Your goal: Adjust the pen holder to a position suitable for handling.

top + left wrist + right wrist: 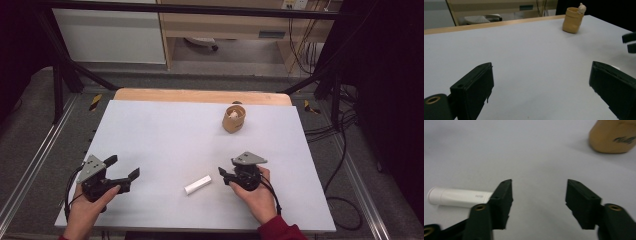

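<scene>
A person sits at a white table (165,130), holding a two-jaw gripper in each hand. The left gripper (122,167) rests near the table's front left corner, jaws spread wide with nothing between them. The right gripper (223,175) is near the front edge, right of centre, jaws partly apart and empty. A white tube (198,185) lies flat on the table just beside the right gripper, on its left, not touching it. A tan cup (234,119) stands upright near the far edge, right of centre, with a small pale object (233,114) inside.
</scene>
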Tool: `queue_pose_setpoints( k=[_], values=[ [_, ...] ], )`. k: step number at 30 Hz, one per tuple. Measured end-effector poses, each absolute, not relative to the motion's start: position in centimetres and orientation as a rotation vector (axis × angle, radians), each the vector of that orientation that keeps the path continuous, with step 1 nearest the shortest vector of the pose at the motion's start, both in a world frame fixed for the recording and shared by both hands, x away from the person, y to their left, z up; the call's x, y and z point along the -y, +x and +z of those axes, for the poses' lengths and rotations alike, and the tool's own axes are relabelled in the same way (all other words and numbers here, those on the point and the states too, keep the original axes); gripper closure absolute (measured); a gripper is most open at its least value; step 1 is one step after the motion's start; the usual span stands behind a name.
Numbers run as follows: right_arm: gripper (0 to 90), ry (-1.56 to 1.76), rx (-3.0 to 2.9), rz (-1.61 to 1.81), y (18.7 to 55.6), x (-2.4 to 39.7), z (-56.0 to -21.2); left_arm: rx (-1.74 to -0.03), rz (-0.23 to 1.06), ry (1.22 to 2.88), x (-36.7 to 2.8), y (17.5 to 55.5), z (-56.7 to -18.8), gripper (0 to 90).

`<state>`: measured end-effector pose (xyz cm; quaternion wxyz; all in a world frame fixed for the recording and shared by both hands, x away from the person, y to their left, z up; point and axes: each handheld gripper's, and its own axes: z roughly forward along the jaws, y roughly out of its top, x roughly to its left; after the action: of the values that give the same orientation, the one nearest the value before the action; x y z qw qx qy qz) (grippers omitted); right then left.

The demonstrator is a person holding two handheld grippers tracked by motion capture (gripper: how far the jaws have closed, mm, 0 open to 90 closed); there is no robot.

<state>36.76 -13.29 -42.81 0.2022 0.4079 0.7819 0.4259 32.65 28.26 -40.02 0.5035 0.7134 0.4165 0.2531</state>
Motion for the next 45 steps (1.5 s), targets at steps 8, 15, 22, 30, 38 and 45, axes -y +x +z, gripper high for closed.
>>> queue_pose_setpoints(
  k=[8, 15, 22, 30, 38, 45],
  values=[
    [8.6, 1.166, -1.972, 1.200, 35.4, 18.4, -41.1, -0.930, 0.536, 1.829, -24.1, 33.7, -38.7, 5.9],
    [3.3, 1.153, -1.970, 1.179, 33.6, 21.5, -41.5, -0.876, 0.498, 1.955, -20.6, 34.5, -38.1, 5.9],
    [3.5, 1.130, -1.941, 1.204, 32.5, 22.4, -41.8, -0.814, 0.455, 2.021, -17.9, 34.6, -37.9, 5.9],
    [3.8, 1.106, -1.909, 1.165, 32.4, 22.5, -41.9, -0.757, 0.429, 2.081, -15.1, 34.8, -37.3, 5.9],
    [3.5, 1.117, -1.911, 1.147, 32.6, 22.7, -42.2, -0.724, 0.401, 2.139, -12.8, 35.1, -37.4, 6.0],
    [3.4, 1.141, -1.916, 1.132, 32.8, 22.7, -42.5, -0.718, 0.385, 2.194, -11.8, 35.3, -37.6, 7.0]
  ],
)
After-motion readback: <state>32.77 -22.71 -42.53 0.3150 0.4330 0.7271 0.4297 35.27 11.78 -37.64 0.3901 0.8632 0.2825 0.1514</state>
